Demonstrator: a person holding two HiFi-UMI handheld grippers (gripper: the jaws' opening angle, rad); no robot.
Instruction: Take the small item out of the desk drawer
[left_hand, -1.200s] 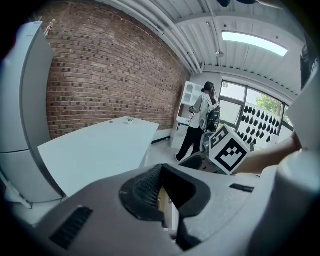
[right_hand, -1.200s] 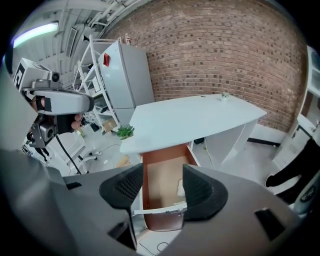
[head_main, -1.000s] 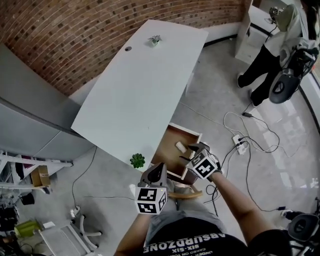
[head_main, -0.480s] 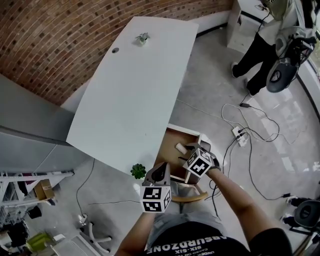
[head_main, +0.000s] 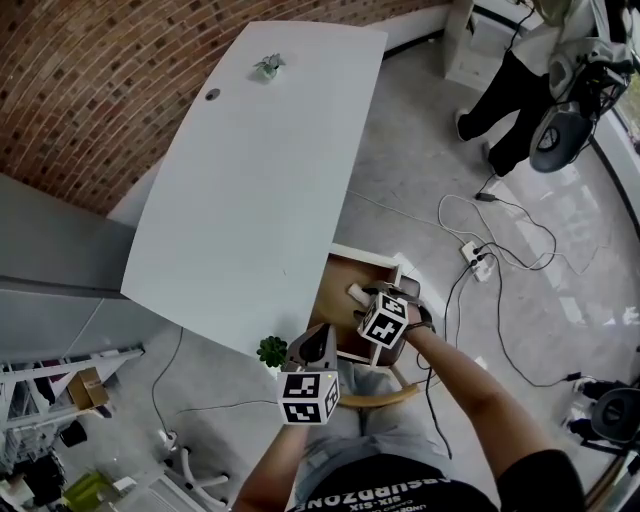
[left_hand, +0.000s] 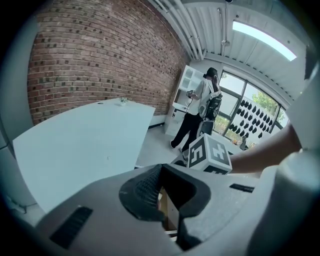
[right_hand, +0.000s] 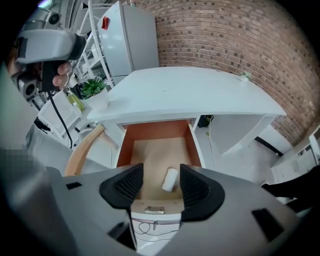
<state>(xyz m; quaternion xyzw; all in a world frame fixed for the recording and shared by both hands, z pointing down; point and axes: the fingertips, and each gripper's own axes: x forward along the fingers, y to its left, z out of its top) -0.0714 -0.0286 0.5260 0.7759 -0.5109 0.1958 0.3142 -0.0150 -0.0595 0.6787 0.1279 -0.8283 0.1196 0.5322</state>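
While the right tool (right_hand: 156, 186) hangs spread, the small item (right_hand: 170, 179) lies below it in the drawer (right_hand: 152, 150).

green potted plant (head_main: 272, 350) | what looks like a power strip (head_main: 474, 262) on the grey floor (head_main: 420, 180) | person (head_main: 520, 90) standing top right | brick wall (head_main: 90, 80)

White desk with an open drawer, standing on a grey floor.

The desk (head_main: 250, 170) carries a small plant (head_main: 267, 66) at its far end and a green potted plant (head_main: 272, 350) at its near corner. The drawer (right_hand: 155, 150) beneath is pulled out, and a small white roll (right_hand: 170, 179) lies on its side on the wooden bottom. On the floor (head_main: 420, 140) beside the desk lie a power strip (head_main: 474, 262) and loose cables (head_main: 497, 310).
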